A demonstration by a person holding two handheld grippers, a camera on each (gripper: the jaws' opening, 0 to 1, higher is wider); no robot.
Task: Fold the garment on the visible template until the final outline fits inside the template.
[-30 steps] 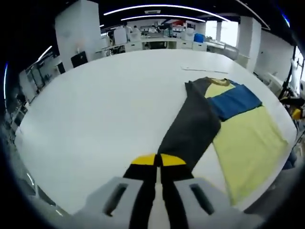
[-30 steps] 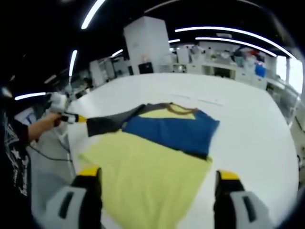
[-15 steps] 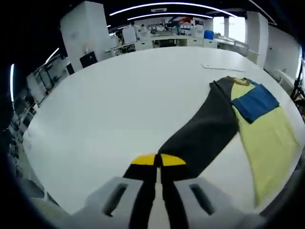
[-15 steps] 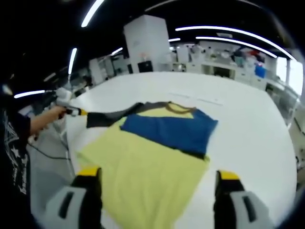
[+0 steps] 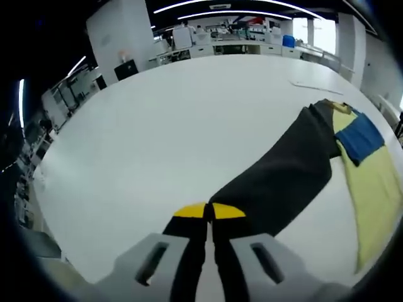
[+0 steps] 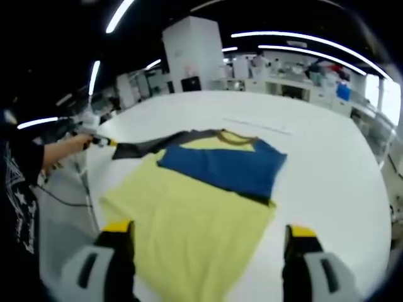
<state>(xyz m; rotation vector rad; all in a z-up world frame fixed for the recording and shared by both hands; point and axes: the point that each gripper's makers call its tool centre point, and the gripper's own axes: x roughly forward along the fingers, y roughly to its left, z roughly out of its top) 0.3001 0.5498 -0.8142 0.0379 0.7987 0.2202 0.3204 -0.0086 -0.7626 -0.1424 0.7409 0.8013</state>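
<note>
In the left gripper view, the left gripper [image 5: 208, 212] is seen with its yellow-tipped fingers [image 5: 189, 211] pressed together on the end of a dark grey sleeve [image 5: 280, 182], which is drawn out in a long, slightly creased band from the fingers across the white bench [image 5: 170, 132] to the garment [image 5: 371, 182]. The garment is lying flat near the bench's right edge in that view, its pale yellow body cut off by the picture's border and a blue panel [image 5: 362, 137] lying over its upper part. In the right gripper view, the right gripper [image 6: 208, 233] is held above the near hem of the garment [image 6: 189, 220] with its fingers [image 6: 117, 228] set wide apart and nothing between them; the yellow cloth is spread between and ahead of them. The fabric appears soft and matte, with a mustard ribbed collar [image 6: 236, 138] at the far end and the blue panel [image 6: 223, 167] folded across the chest as a rough rectangle. The left gripper [image 6: 101, 141] is visible at the left, held by a hand [image 6: 66, 151], with the grey sleeve [image 6: 148, 146] stretched out to it. A thin strip [image 6: 255, 124] on the bench beyond the collar is too faint to be made out.
</note>
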